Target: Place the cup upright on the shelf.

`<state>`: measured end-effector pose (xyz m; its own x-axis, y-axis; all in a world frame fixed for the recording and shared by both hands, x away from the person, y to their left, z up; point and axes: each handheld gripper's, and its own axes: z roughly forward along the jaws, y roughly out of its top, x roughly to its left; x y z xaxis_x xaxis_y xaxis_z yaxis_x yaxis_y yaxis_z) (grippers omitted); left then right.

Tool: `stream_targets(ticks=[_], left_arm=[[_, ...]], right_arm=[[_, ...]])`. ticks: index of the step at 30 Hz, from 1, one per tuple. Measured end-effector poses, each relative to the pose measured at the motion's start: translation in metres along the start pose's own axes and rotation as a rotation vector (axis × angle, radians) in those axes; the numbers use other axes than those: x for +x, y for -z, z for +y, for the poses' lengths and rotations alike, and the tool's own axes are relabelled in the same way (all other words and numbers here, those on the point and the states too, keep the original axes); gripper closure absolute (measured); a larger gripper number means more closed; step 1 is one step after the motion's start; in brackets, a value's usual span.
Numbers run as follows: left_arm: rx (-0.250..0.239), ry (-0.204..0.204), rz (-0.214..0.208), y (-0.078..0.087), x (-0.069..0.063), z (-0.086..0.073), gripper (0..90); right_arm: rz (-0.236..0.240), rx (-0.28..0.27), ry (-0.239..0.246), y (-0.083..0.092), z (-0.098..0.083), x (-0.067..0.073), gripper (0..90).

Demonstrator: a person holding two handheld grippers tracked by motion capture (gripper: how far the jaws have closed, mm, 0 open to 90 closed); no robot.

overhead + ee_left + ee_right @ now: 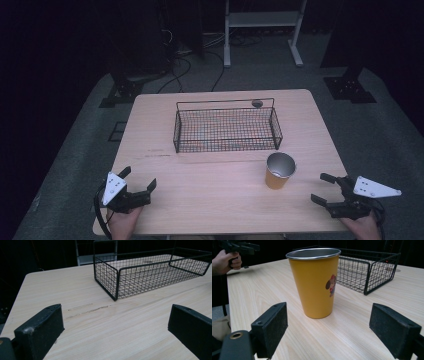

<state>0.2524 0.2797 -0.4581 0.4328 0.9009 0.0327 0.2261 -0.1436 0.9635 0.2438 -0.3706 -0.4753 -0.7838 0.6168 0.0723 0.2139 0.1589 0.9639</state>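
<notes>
A yellow cup (pixel 279 171) with a metal rim stands upright on the wooden table (pixel 215 200), just in front of the right end of a black wire basket (pixel 226 125). The left claw (pixel 139 181) hovers at the table's near left corner, jaws spread wide and holding nothing. The right claw (pixel 324 189) sits near the right edge, equally wide apart and empty, facing the cup.

High view overhead; gripper views low, sharing basket (pixel 150 272).
</notes>
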Motion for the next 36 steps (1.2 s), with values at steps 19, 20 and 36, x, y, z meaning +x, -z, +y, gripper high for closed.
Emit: stream_targets(ticks=[19, 20, 36], left_arm=[[-0.006, -0.01, -0.005, 0.001, -0.001, 0.001, 0.0], [-0.008, -0.009, -0.005, 0.002, -0.001, 0.001, 0.0], [-0.029, -0.001, 0.001, 0.007, 0.001, 0.002, 0.0]], right_arm=[[0.023, -0.007, 0.012, -0.008, 0.01, 0.002, 13.5], [0.023, -0.011, 0.017, -0.009, 0.012, 0.003, 13.7], [0.041, 0.014, 0.025, -0.038, 0.033, 0.007, 10.5]])
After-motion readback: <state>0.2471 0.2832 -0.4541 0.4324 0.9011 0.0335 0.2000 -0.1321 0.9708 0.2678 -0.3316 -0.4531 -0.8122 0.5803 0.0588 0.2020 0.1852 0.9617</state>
